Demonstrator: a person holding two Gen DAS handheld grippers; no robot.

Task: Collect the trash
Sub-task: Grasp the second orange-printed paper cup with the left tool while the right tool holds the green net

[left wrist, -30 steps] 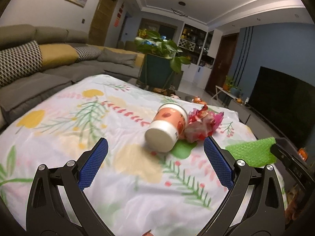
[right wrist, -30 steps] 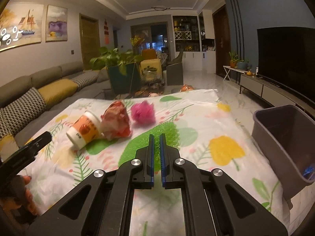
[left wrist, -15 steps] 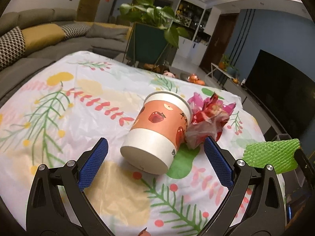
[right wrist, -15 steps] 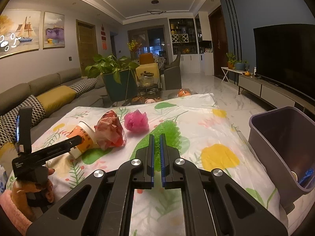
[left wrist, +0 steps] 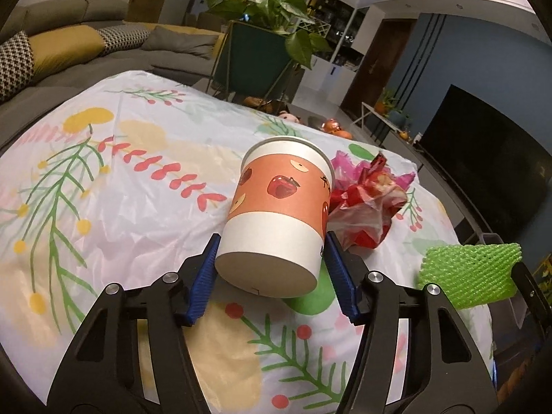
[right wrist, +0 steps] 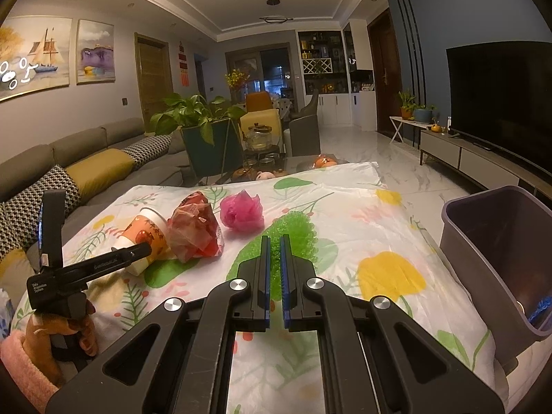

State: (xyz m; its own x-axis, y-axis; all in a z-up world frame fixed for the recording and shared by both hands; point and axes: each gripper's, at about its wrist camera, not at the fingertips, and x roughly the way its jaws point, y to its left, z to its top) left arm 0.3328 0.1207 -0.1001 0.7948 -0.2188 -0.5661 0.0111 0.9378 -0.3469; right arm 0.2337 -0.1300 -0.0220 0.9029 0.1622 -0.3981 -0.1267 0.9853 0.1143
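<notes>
Where left tongs point(left wrist: 270, 257) close, paper cup point(left wrist: 277, 214) between pads

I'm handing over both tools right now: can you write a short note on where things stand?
Left tool: closed on the base of the paper cup, which lies on its side on the tablecloth.
Right tool: shut on the green foam net.
Red wrapper and pink netting ball lie beside the cup.
Bin at the table's right edge.
Left: bin all four.
</notes>
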